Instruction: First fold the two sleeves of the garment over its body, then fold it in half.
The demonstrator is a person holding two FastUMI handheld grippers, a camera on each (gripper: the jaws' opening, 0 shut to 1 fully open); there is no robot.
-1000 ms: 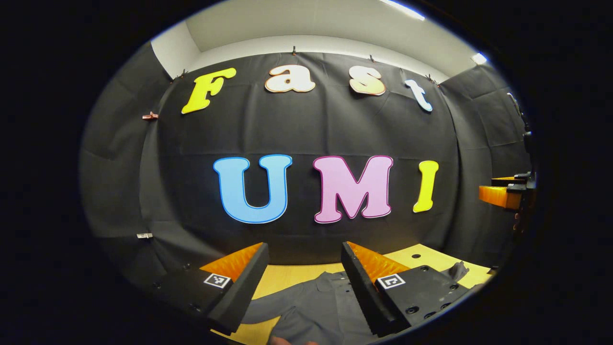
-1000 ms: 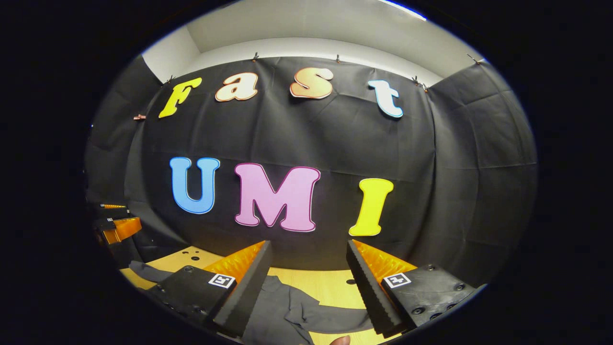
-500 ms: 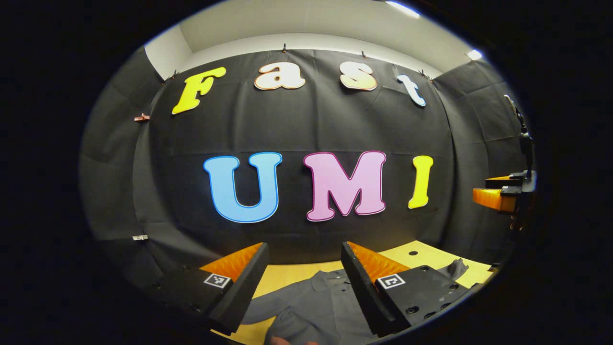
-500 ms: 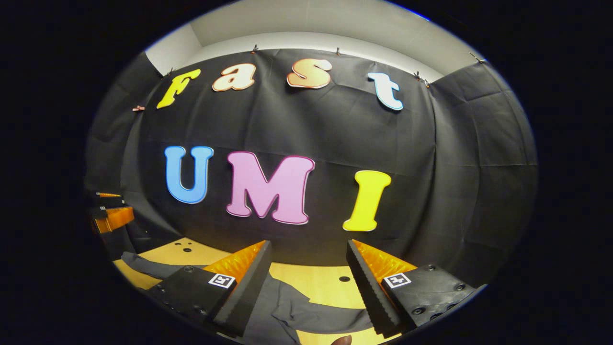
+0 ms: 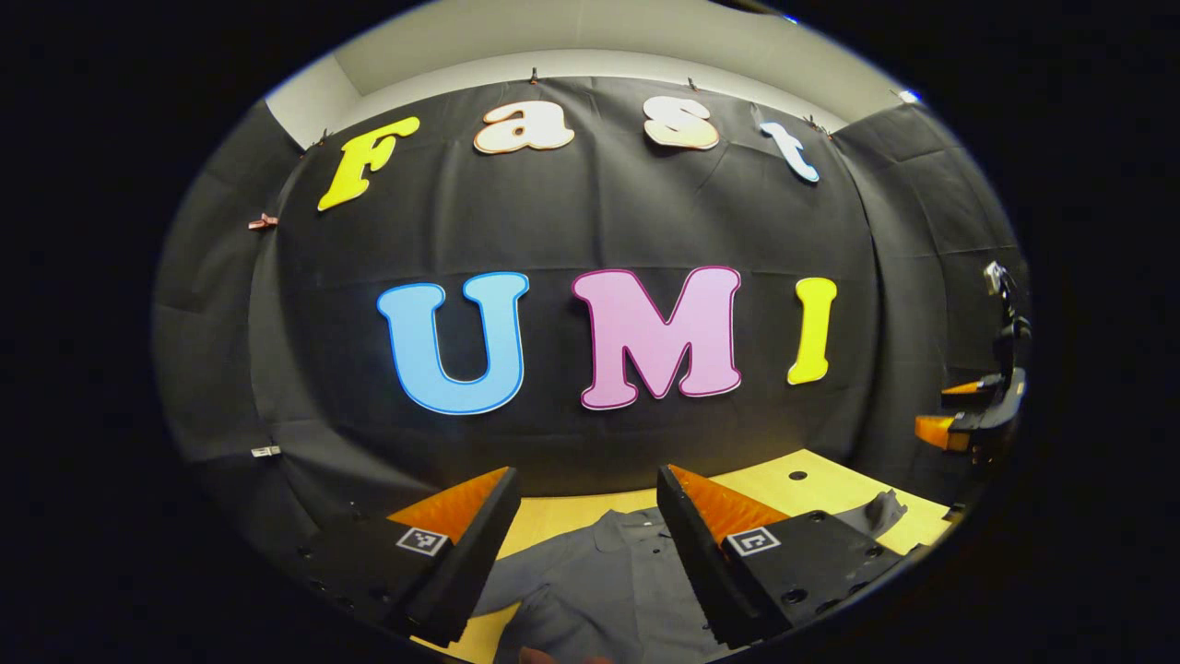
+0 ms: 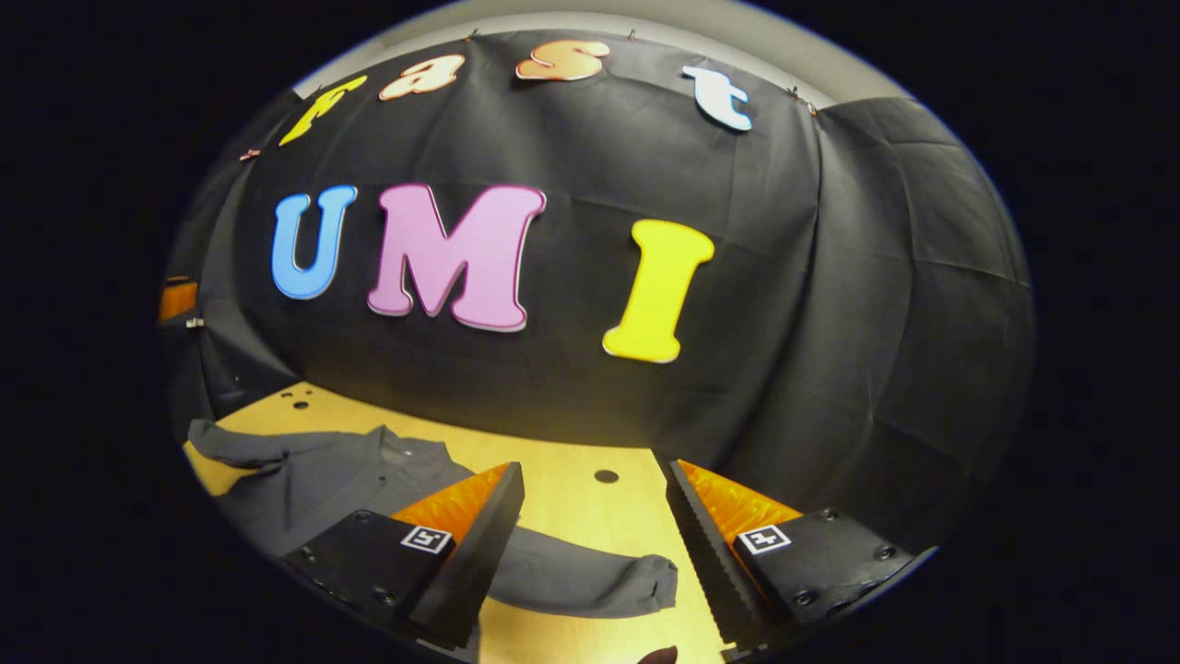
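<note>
Dark grey shirt [image 6: 341,480] spread flat on a pale wooden table [image 6: 562,461], soft matte cloth, collar and a row of small buttons down the front in the left gripper view [image 5: 608,572]. In the right gripper view, one sleeve [image 6: 590,581] stretched out sideways across the bare wood, cuff end blunt and slightly rumpled, lying between the two fingers but below them, not touching. Other sleeve [image 6: 230,447] trailing off toward the far left edge of the tabletop, not yet folded over the body.

Left gripper [image 5: 585,503] held above the shirt's chest, jaws wide apart, gripping nothing. Right gripper [image 6: 595,493] likewise spread wide over the outstretched sleeve, nothing between the fingers but air. Ridged inner faces on the fingers, square printed markers on the blocky bases.

Round holes [image 6: 606,476] drilled in the wood near the back. Black wrinkled cloth wall [image 6: 830,277] rising straight behind the table, pinned with small clips along the top. Right gripper also seen far off at the right edge of the left gripper view [image 5: 963,420], well above the table.
</note>
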